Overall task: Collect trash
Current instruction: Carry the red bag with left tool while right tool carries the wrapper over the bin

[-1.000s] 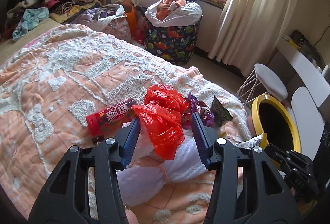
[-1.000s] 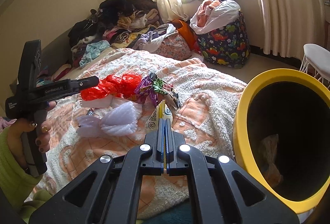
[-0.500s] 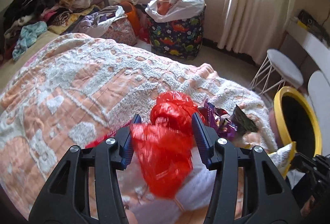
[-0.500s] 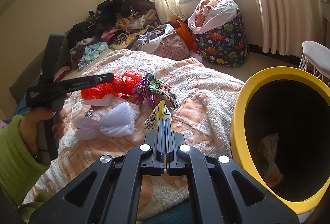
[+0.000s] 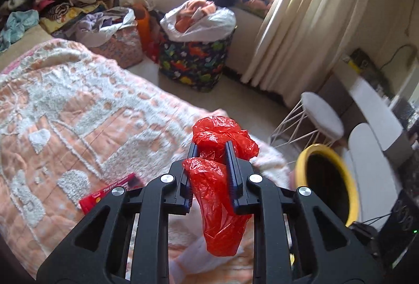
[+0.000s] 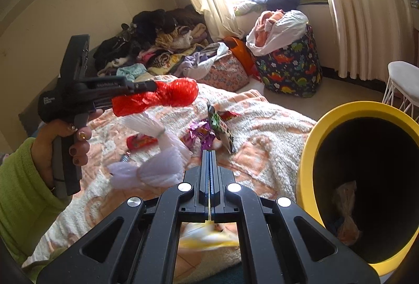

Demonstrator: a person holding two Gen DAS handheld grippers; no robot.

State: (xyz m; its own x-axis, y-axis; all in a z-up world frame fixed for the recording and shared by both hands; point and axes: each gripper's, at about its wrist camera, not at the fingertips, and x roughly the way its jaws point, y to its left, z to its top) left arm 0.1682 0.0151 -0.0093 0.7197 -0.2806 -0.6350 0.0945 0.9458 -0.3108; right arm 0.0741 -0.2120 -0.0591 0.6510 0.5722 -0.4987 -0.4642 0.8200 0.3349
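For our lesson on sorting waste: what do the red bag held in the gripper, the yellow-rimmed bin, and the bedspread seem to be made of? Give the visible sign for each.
Red bag: thin glossy plastic film; it crinkles, shines and lets light through.
Yellow-rimmed bin: probably smooth moulded plastic; even colour, soft sheen.
Bedspread: quilted fabric with raised fluffy white tufting, matte.

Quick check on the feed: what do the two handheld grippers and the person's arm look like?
Both the left gripper and the right gripper are matte black plastic frames with silver bolts and ribbed dark blue fingers. Small white lettering marks the left one's side. The sleeve is fuzzy lime green.
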